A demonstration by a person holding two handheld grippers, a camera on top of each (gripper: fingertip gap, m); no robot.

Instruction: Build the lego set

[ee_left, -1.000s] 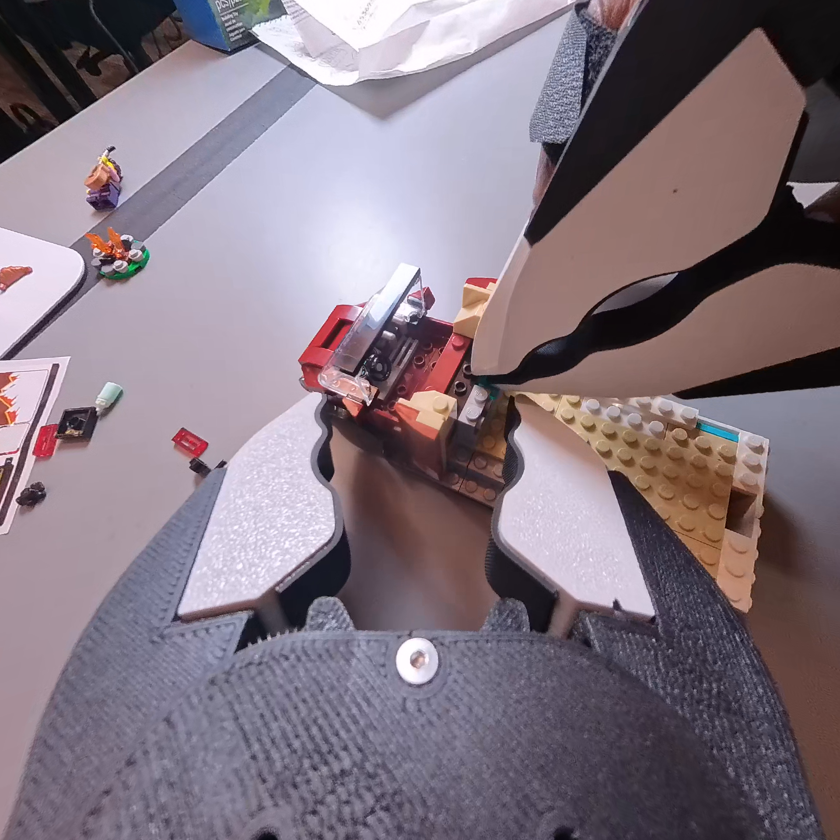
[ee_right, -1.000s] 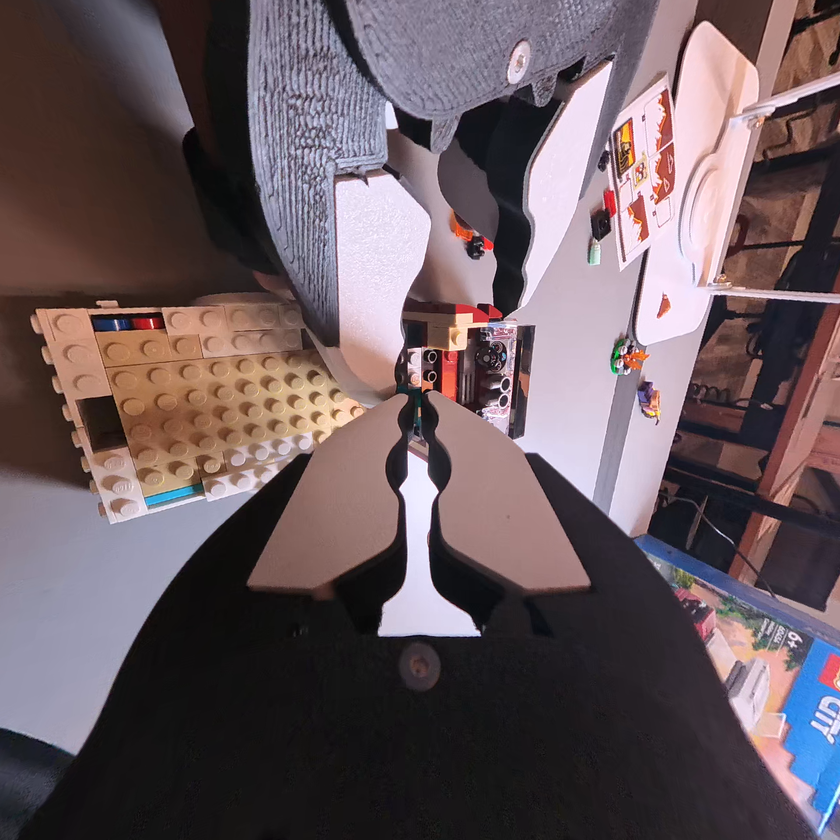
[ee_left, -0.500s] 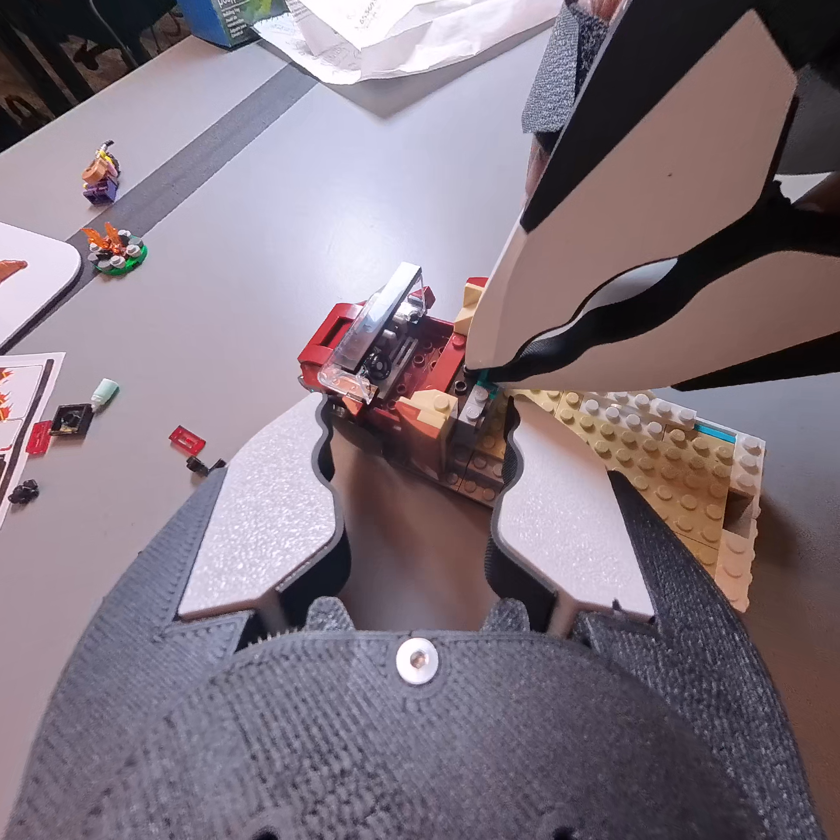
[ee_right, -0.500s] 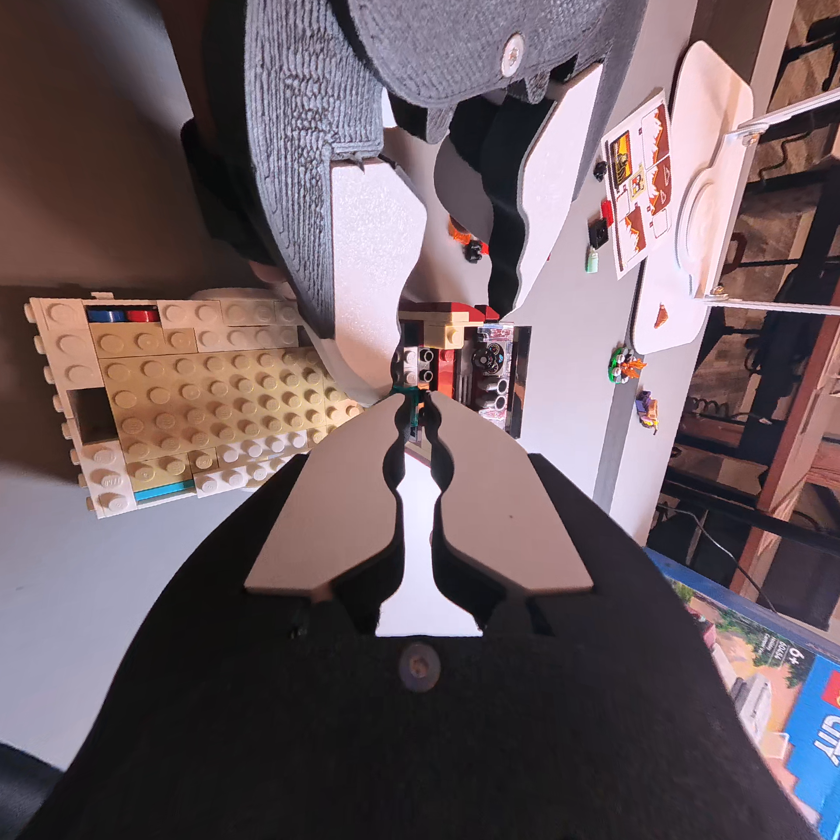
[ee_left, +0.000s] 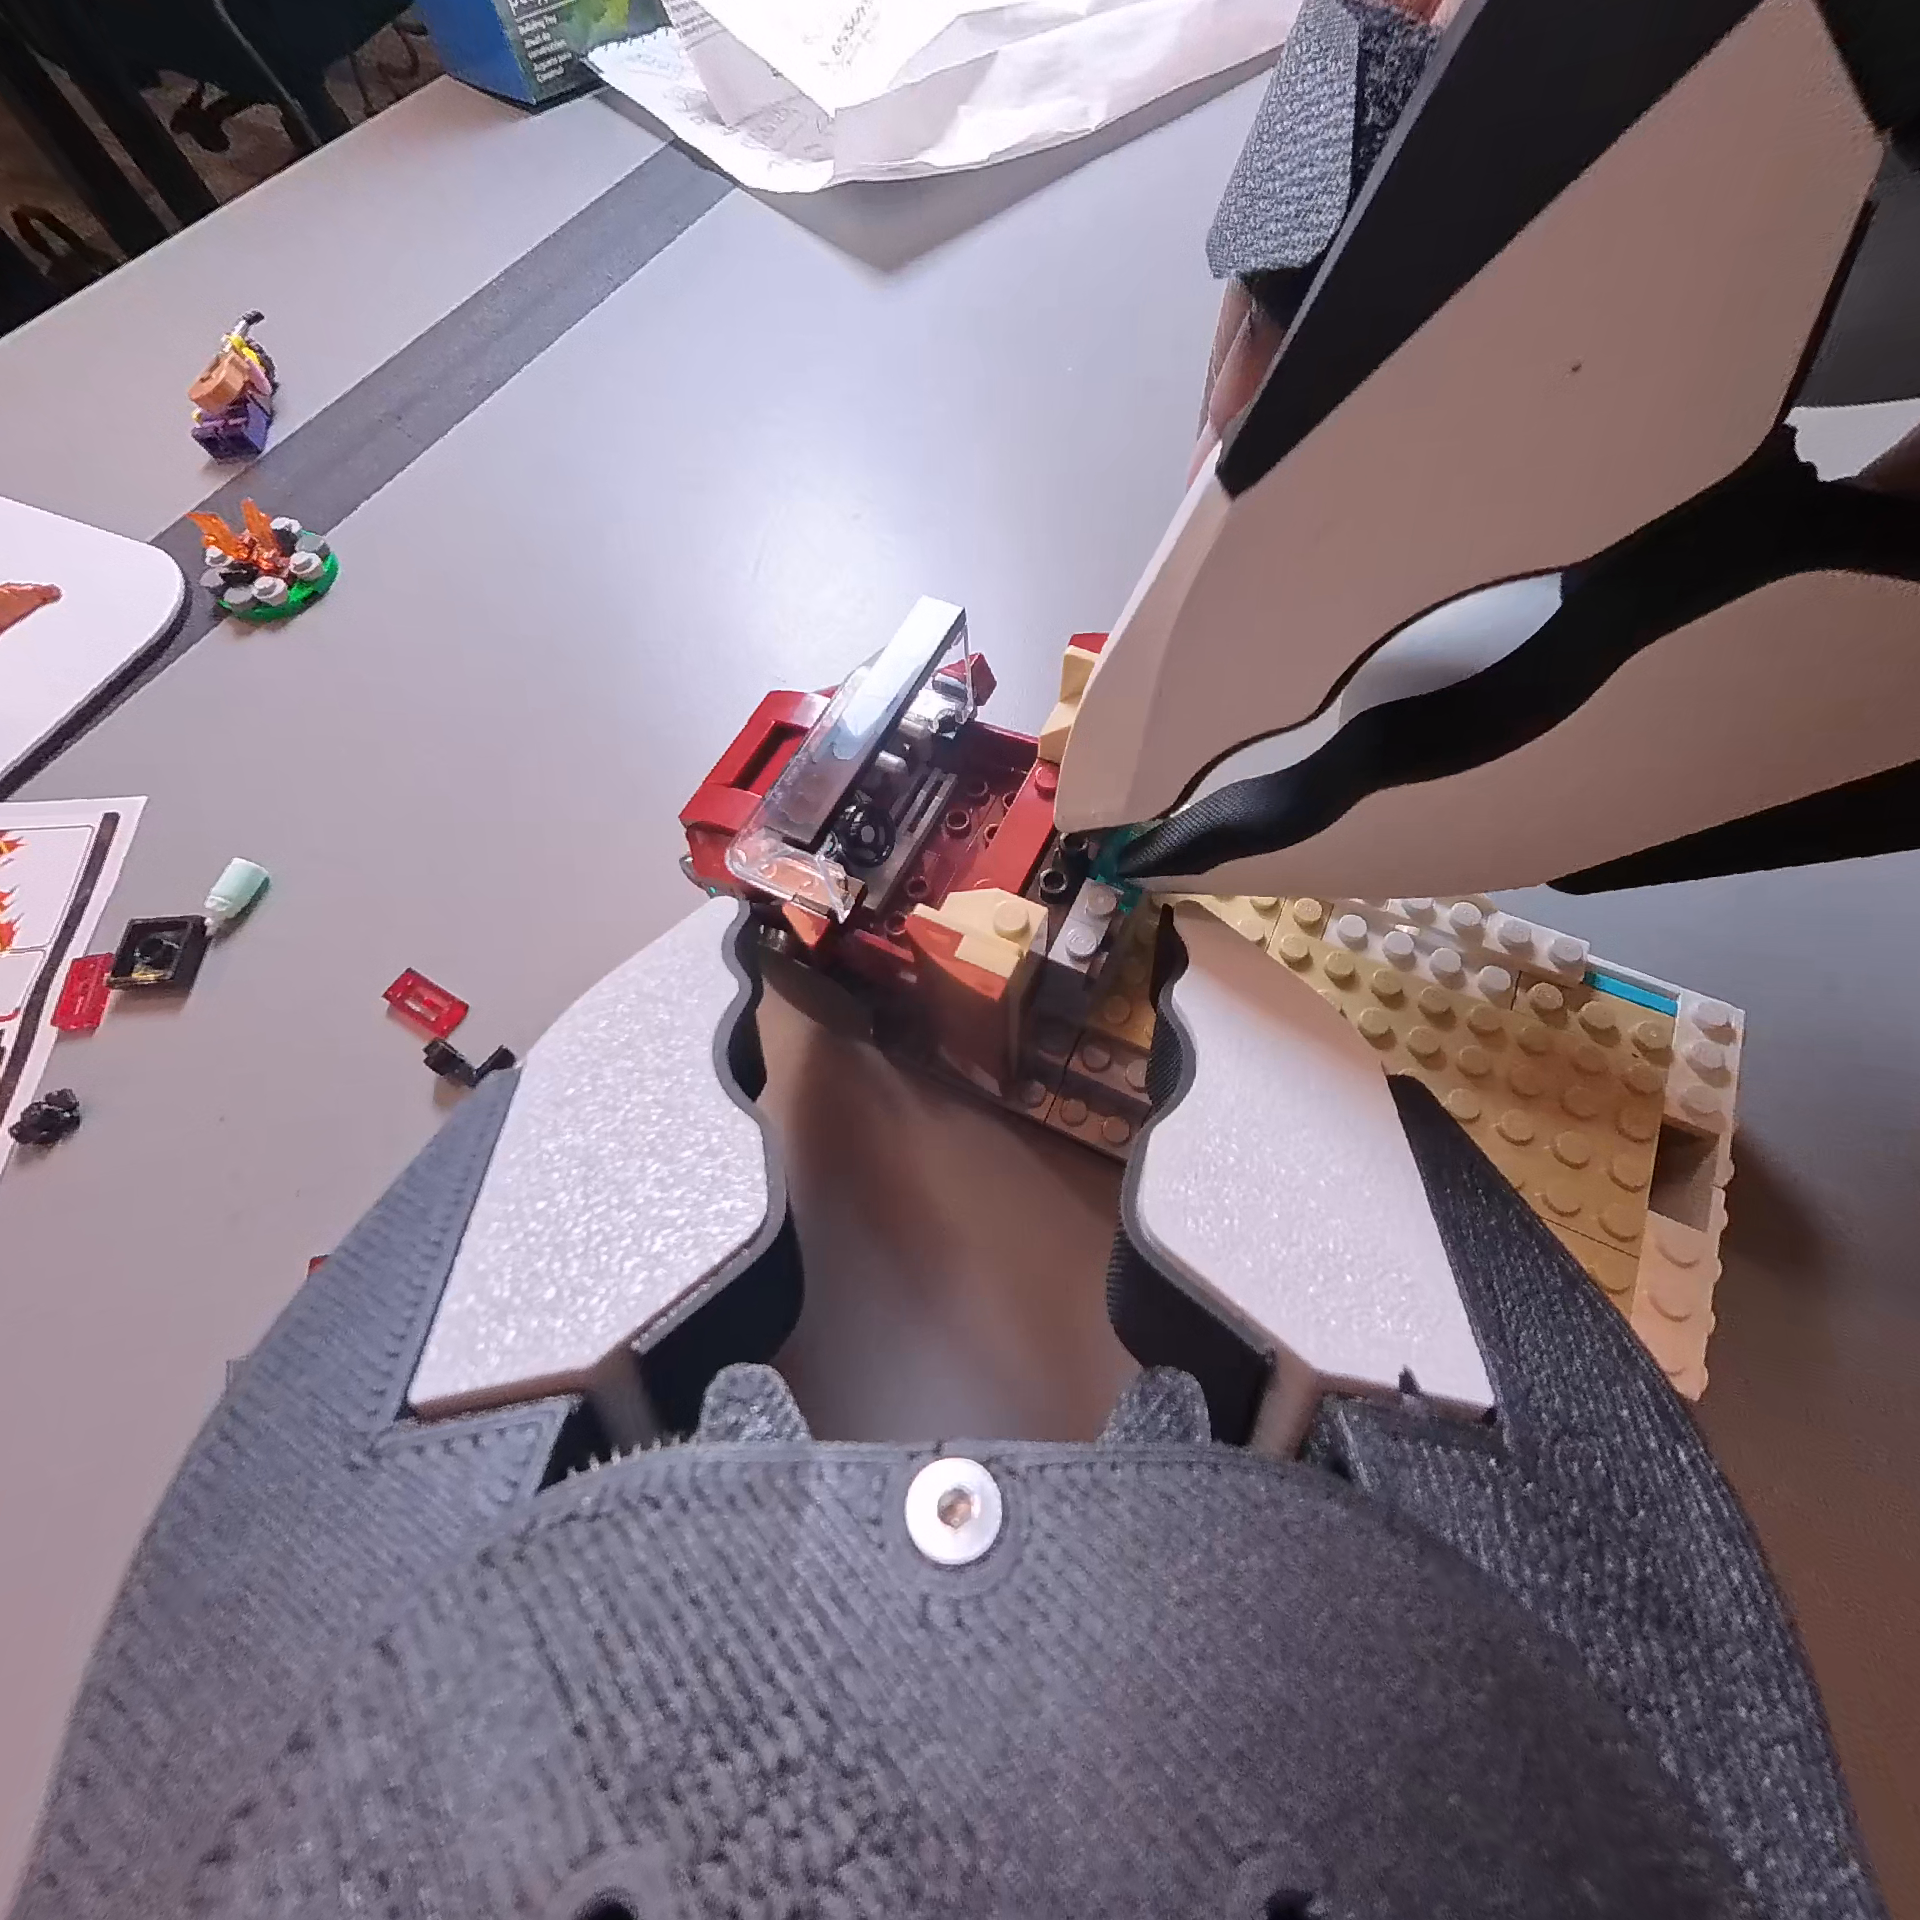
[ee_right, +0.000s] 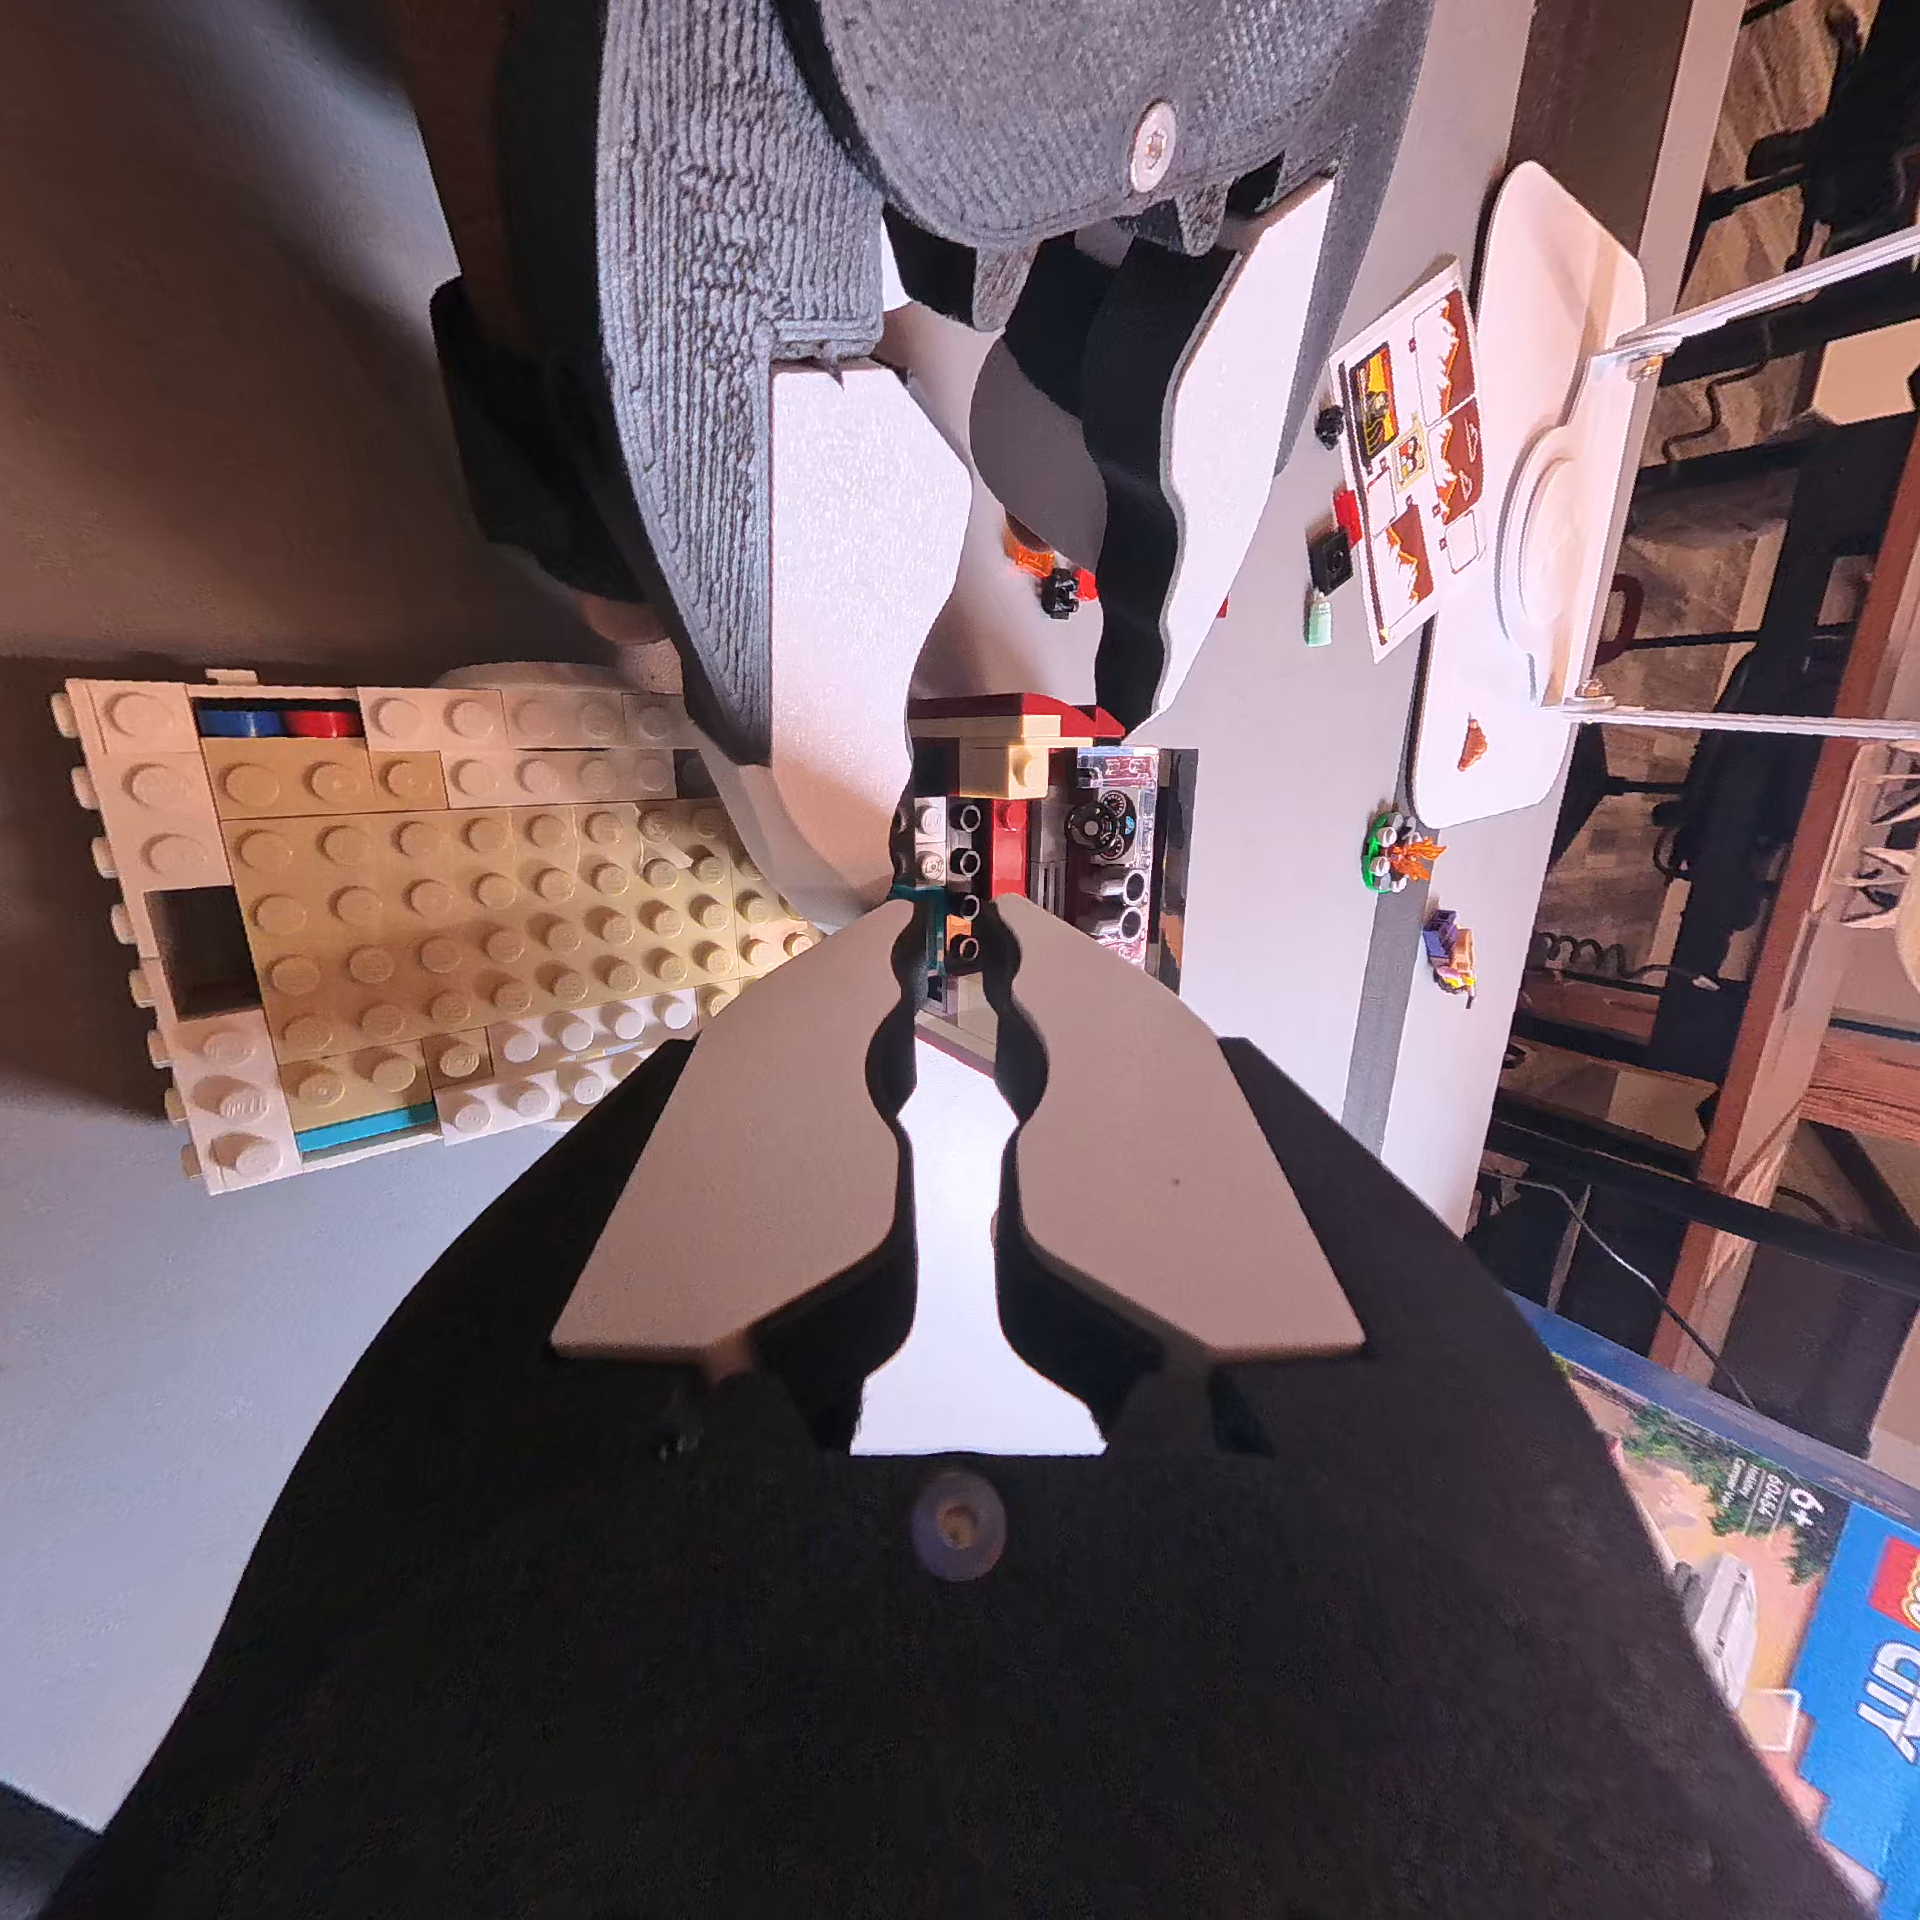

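Change since a second ago: right gripper (ee_right: 954, 920) has spread its tips a little; a small teal piece (ee_left: 1117, 854) now shows at them.
Right claw: nearly together, pinching the teal piece against the truck's rear studs.
Left gripper (ee_left: 951, 925): jaws apart, bracketing the dark red truck (ee_left: 883, 821) without visibly clamping, same as before.
Build: truck sits at the end of the tan plate (ee_right: 468, 914), on the grey table (ee_left: 623, 416).
Open room: bare tabletop beyond the truck.
Edges: loose bits (ee_left: 426, 1003), a sticker sheet (ee_right: 1413, 478) and a white tray (ee_right: 1538, 540) crowd the left side; box (ee_right: 1818, 1621) near the table edge.
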